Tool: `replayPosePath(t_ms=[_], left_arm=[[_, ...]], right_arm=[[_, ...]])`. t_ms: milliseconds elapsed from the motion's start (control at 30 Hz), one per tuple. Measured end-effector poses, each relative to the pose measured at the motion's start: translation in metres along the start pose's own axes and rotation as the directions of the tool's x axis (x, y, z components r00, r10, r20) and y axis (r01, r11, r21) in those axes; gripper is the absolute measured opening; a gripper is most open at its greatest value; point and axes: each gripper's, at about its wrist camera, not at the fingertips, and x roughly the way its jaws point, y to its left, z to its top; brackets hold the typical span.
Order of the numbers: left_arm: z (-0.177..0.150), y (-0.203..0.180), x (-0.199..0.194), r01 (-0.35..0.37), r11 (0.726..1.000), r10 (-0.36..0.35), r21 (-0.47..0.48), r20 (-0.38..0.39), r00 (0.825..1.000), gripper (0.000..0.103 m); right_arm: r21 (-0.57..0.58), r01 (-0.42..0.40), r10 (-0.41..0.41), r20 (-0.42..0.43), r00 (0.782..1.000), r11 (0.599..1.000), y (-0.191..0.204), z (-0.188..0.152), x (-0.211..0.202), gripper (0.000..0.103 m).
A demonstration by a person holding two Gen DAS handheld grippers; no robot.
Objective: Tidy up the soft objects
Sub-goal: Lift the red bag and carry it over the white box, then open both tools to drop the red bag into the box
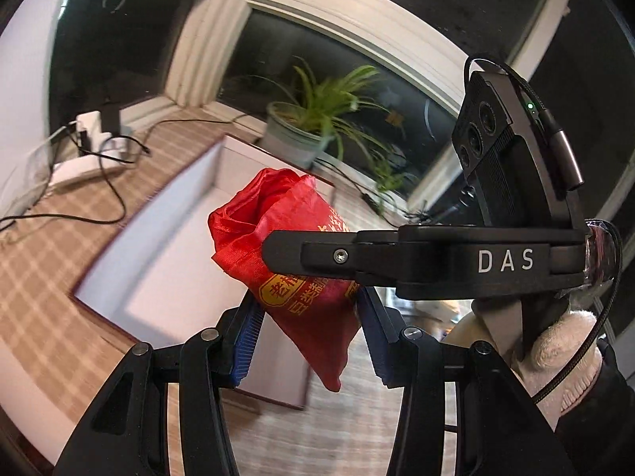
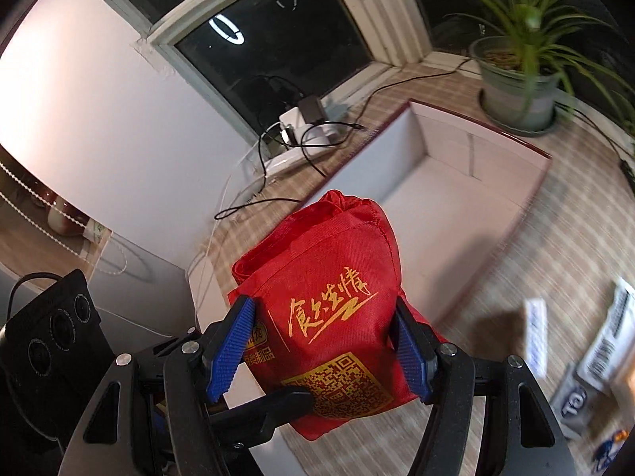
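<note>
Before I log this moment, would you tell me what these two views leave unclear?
- Left wrist: the red bag's print is partly covered by the right claw's finger.
- Right wrist: packages at the right edge are blurred and cut off.
- Both views: the white box's near floor is hidden behind the bag.

We lose the red bag's printed label behind the right gripper's black finger, motion blurs the white box and potted plant, and the packages at the right edge stay unreadable.
</note>
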Motion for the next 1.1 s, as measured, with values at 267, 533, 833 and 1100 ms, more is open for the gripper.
replayPosePath(t_ms=[267, 533, 833, 1100], left_arm=[[0.006, 0.033, 0.017, -0.052, 0.999, 0.051, -0.017, -0.034, 0.998, 0.045], [0.003, 0.046, 0.025, -0.069, 0.997, 0.066, -0.029, -0.074, 0.995, 0.045], [0.001, 0.045, 0.025, -0.103, 0.995, 0.102, -0.017, -0.071, 0.992, 0.048], [-0.001, 0.042, 0.016, -0.119, 0.993, 0.118, -0.022, -0.048, 0.992, 0.048]], right_arm=[[-0.002, 0.005, -0.005, -0.02, 1.0, 1.0, 0.008, 0.02, 0.037, 0.064], [0.015, 0.021, -0.02, -0.053, 0.998, 1.0, 0.0, 0.021, 0.064, 0.066], [0.034, 0.055, -0.054, -0.031, 0.998, 0.998, -0.003, 0.018, 0.061, 0.068], [0.043, 0.084, -0.084, 0.009, 0.996, 0.996, -0.009, 0.012, 0.042, 0.068]])
